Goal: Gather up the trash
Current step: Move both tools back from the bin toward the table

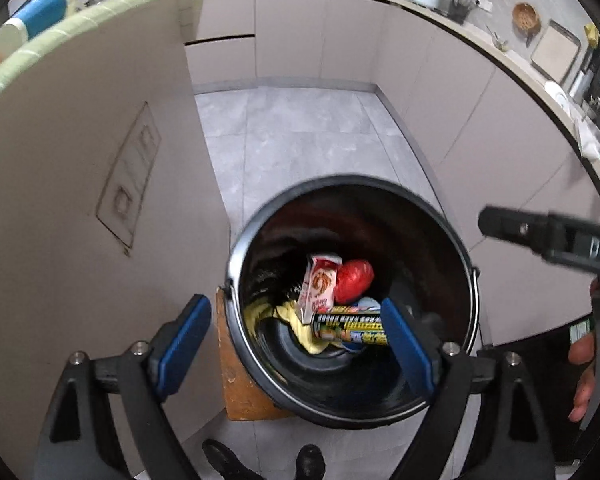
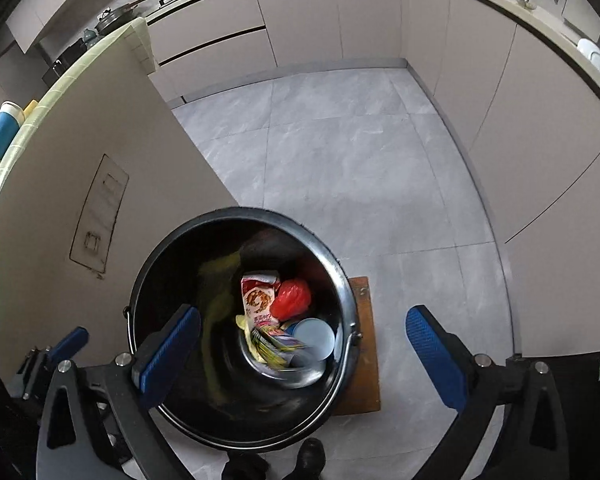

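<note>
The left tongs (image 1: 296, 344), in the left wrist view, stand spread at the bottom of the frame with nothing pinched between their blue pads; they hang over the black bucket (image 1: 452, 240) that fills the lower centre. The trash lies at its bottom: a red-and-white carton (image 1: 320, 284), a crumpled red bag (image 1: 354, 280), a printed wrapper (image 1: 352, 328) right by the right-hand pad, and some yellow scrap (image 1: 296, 326) below it. The bucket stands on a wooden board (image 1: 236, 376) on the floor, just beside a beige cabinet panel (image 1: 80, 184) at left. A dark finger of the other tool juts in from the right edge, with a hand (image 1: 582, 376) below it. In the right wrist view the right tongs (image 2: 304, 354) are also spread wide and empty, one pad over the bucket mouth, the other out over the grey floor (image 2: 340, 152) at lower right. The same carton, red bag and a pale blue lid (image 2: 316, 338) sit in the bucket, left of centre; the wrapper there is blurred, so it may not yet be at rest. As I judge it, the risks are a pad catching the rim or the wire handle and tipping the bucket off its board, or the two tools knocking together over the narrow mouth.
</note>
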A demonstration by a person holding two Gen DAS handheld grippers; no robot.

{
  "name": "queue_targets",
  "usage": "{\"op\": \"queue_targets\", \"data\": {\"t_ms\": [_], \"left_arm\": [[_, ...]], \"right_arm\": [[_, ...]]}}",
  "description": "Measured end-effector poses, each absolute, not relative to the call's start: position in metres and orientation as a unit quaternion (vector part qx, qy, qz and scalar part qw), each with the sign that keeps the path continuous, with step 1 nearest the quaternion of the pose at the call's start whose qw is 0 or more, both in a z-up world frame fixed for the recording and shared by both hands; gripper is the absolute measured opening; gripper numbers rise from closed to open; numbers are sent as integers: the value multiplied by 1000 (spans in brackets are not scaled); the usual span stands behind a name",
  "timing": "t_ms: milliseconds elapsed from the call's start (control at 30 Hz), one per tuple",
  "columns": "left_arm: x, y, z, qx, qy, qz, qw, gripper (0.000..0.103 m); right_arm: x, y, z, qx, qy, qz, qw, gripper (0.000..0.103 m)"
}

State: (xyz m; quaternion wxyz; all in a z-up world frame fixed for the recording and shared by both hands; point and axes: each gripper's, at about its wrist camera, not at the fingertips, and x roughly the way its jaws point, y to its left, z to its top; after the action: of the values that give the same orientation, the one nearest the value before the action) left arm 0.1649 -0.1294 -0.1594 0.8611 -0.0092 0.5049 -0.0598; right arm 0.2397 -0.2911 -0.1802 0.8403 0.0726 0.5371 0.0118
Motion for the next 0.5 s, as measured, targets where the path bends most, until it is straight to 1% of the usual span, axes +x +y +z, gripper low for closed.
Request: {"op": "queue_targets", "data": {"t_ms": [67, 167, 500], "left_arm": [[167, -130, -150, -10, 500, -53, 865, 89], [164, -128, -134, -7, 484, -45, 874, 98], [159, -110, -88, -20, 441, -44, 896, 100]], "right_arm": [[241, -293, -176, 67, 534, 7, 843, 103], [241, -292, -167, 62, 524, -4, 849, 103], [231, -283, -121, 31, 468, -25, 883, 103]]}}
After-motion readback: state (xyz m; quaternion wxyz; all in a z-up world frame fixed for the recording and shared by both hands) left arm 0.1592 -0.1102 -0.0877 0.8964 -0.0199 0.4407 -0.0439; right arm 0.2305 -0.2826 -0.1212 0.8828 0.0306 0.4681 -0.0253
